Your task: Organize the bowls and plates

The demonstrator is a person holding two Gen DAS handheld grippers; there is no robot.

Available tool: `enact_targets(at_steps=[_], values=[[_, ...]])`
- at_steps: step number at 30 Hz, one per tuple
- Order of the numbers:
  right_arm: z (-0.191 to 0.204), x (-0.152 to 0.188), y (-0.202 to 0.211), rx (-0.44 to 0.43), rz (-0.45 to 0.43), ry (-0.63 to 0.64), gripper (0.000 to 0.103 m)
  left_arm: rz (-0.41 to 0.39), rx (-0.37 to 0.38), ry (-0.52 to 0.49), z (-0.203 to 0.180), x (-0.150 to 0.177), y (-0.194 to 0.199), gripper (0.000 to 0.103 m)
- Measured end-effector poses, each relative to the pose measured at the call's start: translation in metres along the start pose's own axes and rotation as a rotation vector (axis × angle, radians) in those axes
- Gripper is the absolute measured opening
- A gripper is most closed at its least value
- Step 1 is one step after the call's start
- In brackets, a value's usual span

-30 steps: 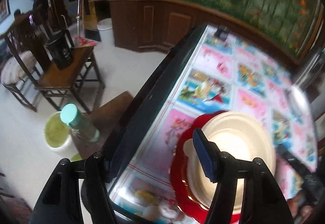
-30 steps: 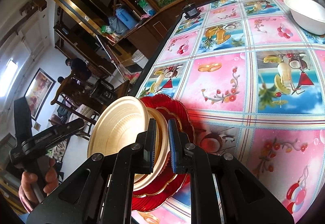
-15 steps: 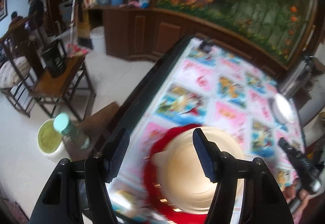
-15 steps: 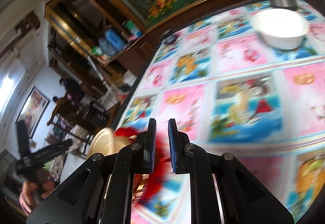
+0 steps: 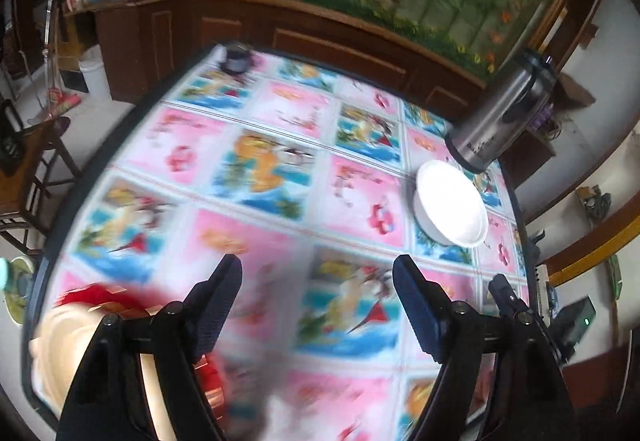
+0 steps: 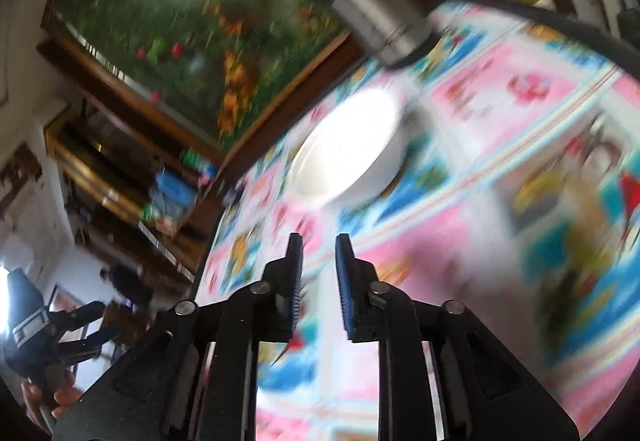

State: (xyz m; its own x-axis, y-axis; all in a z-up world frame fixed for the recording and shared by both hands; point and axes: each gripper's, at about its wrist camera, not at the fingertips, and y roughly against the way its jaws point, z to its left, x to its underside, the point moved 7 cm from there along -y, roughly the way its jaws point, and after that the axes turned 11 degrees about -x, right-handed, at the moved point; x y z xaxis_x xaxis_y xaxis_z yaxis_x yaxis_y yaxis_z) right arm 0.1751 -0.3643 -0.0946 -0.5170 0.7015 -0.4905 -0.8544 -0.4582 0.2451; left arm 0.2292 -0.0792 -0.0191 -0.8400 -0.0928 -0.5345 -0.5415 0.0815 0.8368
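Across a floral tablecloth (image 5: 280, 177): swinging from stacked plates (image 5: 80, 325) toward white bowl (image 5: 450, 207) beside flask (image 5: 500, 117). Left gripper (image 5: 316, 305) widening, empty; right gripper (image 6: 318, 281) parting slightly, empty. Next, probably: opening wider, straddling rim.

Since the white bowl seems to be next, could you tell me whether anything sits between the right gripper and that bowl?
Nothing visible does. The right gripper has only bare tablecloth between it and the white bowl. The steel flask stands beyond the bowl, close beside it, not in the path.
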Motion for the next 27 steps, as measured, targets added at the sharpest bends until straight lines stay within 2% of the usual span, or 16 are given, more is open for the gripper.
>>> enact_targets(at_steps=[2,4,8,12,15,19,20,21,22,23,27], values=[[-0.012,-0.015,0.002,-0.059,-0.024,-0.057,0.017,0.024,-0.010,-0.014,-0.030,-0.008,-0.022,0.078],[-0.019,-0.026,0.008,-0.046,-0.058,-0.063,0.017,0.039,-0.028,-0.031,-0.060,-0.016,-0.046,0.078],[-0.023,-0.034,0.008,-0.097,-0.064,-0.118,0.018,0.055,-0.063,-0.052,-0.103,-0.025,-0.083,0.078],[-0.025,-0.030,0.007,-0.124,-0.052,-0.152,0.018,0.092,-0.038,-0.025,-0.130,-0.029,-0.111,0.078],[-0.020,-0.029,0.006,-0.144,-0.052,-0.158,0.018,0.112,-0.054,-0.031,-0.145,-0.031,-0.132,0.078],[-0.015,-0.032,0.010,-0.151,-0.063,-0.148,0.018,0.177,-0.038,-0.032,-0.153,-0.018,-0.154,0.074],[-0.015,-0.033,0.012,-0.143,-0.069,-0.143,0.018,0.186,-0.035,-0.040,-0.153,-0.012,-0.155,0.063],[-0.015,-0.034,0.013,-0.137,-0.073,-0.139,0.018,0.202,-0.040,-0.054,-0.153,-0.005,-0.157,0.043],[-0.015,-0.035,0.014,-0.131,-0.077,-0.136,0.018,0.212,-0.030,-0.056,-0.152,-0.001,-0.157,0.032],[-0.015,-0.036,0.015,-0.124,-0.080,-0.131,0.018,0.226,-0.013,-0.048,-0.150,0.004,-0.156,0.017],[-0.018,-0.036,0.015,-0.068,-0.074,-0.109,0.018,0.236,0.009,-0.047,-0.140,0.014,-0.141,0.011]])
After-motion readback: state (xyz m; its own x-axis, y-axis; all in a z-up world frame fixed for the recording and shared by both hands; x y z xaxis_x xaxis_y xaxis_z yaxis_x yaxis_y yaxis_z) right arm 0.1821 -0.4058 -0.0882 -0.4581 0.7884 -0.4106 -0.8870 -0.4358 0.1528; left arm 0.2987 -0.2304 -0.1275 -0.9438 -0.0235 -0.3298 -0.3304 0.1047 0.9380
